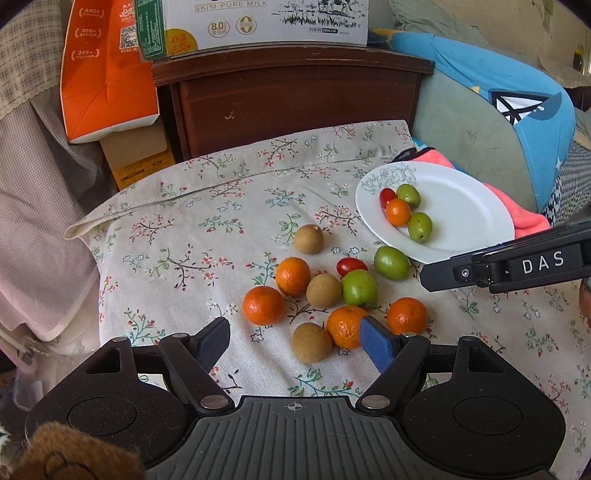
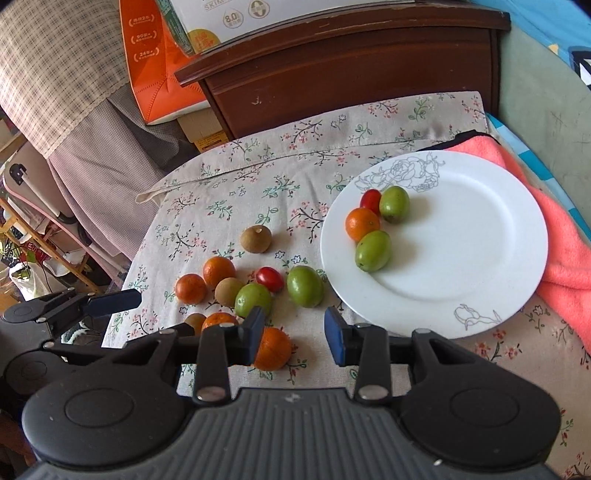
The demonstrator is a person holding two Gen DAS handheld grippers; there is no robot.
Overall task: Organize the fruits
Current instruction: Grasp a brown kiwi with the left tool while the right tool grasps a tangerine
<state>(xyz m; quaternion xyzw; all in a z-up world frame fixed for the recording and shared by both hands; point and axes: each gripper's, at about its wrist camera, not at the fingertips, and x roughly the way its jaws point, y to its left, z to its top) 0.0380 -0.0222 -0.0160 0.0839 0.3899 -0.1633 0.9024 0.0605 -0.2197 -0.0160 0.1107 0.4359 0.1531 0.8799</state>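
A white plate [image 1: 469,206] at the right of the floral cloth holds a cherry tomato [image 1: 387,196], an orange [image 1: 398,212] and two green fruits [image 1: 420,227]. It also shows in the right wrist view [image 2: 461,240]. Loose fruit lies on the cloth: several oranges [image 1: 263,305], brown longans [image 1: 312,342], two green fruits [image 1: 392,262] and a cherry tomato [image 1: 351,266]. My left gripper [image 1: 295,341] is open, low over the near fruit, a longan between its fingers. My right gripper [image 2: 295,330] is open and empty, beside an orange [image 2: 273,349], near the plate's front edge.
A dark wooden cabinet [image 1: 295,99] stands behind the cloth with a milk carton [image 1: 255,22] on top and an orange bag [image 1: 107,74] to its left. A pink towel [image 2: 554,229] lies under the plate's right side. Blue and green cushions [image 1: 498,110] are at the right.
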